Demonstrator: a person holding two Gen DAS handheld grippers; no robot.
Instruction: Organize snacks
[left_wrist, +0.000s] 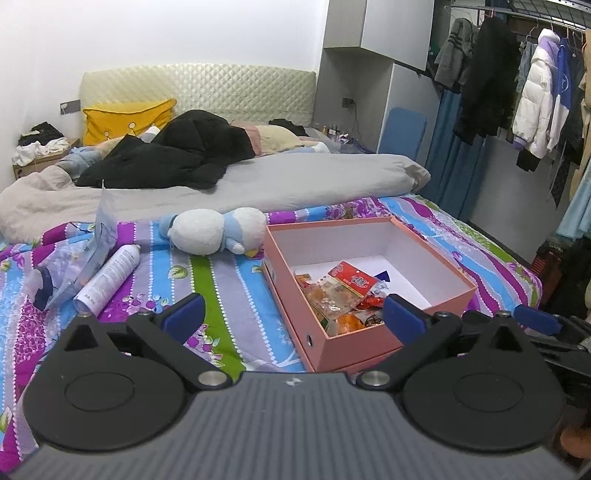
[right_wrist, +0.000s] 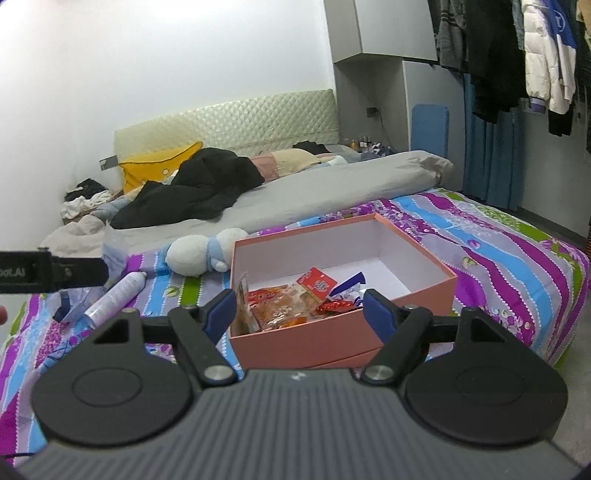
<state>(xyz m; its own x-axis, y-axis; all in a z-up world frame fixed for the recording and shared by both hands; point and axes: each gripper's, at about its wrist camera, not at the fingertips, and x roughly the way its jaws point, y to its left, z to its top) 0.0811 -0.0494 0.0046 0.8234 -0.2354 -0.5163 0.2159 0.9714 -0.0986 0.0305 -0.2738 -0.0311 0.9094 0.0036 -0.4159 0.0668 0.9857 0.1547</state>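
A pink cardboard box with a white inside sits on the striped bedspread; it also shows in the right wrist view. Several snack packets in red, orange and clear wrappers lie in its near corner, and also show in the right wrist view. My left gripper is open and empty, just short of the box's near left corner. My right gripper is open and empty, in front of the box's near wall. The right gripper's blue fingertip shows at the left wrist view's right edge.
A white spray can and a clear plastic bag lie left of the box. A white and blue plush toy lies behind them. A grey duvet and black coat cover the far bed. Clothes hang at right.
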